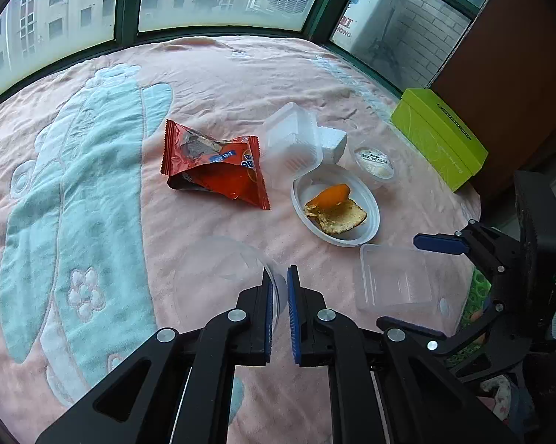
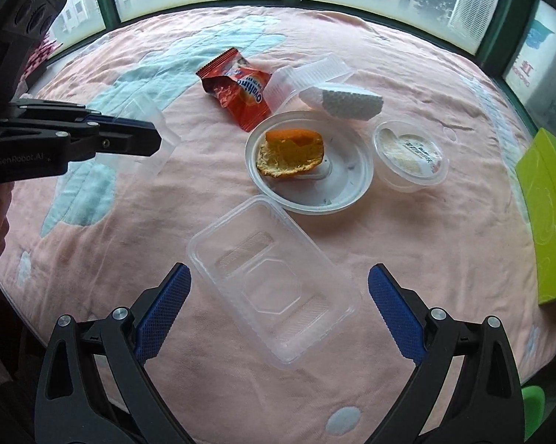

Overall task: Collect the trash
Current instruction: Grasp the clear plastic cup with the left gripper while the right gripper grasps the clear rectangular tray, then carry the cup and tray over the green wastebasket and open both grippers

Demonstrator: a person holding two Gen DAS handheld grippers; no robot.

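My left gripper (image 1: 279, 288) is shut on the rim of a clear plastic cup (image 1: 218, 277), which it holds just above the pink blanket; the right wrist view shows that gripper (image 2: 154, 137) and the cup (image 2: 148, 148) at the left. My right gripper (image 2: 279, 296) is open, its blue pads either side of a clear rectangular tray (image 2: 274, 285) without touching it. Farther back lie a red snack wrapper (image 1: 215, 164), a white bowl (image 1: 372, 224) with orange peel (image 1: 333, 207), a clear hinged box (image 1: 292, 140), a white foam block (image 1: 333, 140) and a small lidded tub (image 1: 374, 162).
A pink blanket with a teal pattern (image 1: 74, 170) covers the surface. A lime-green box (image 1: 440, 140) sits at the right edge beside a brown cabinet (image 1: 507, 55). Green-framed windows (image 1: 222, 0) run along the far side. The blanket drops off at the near right.
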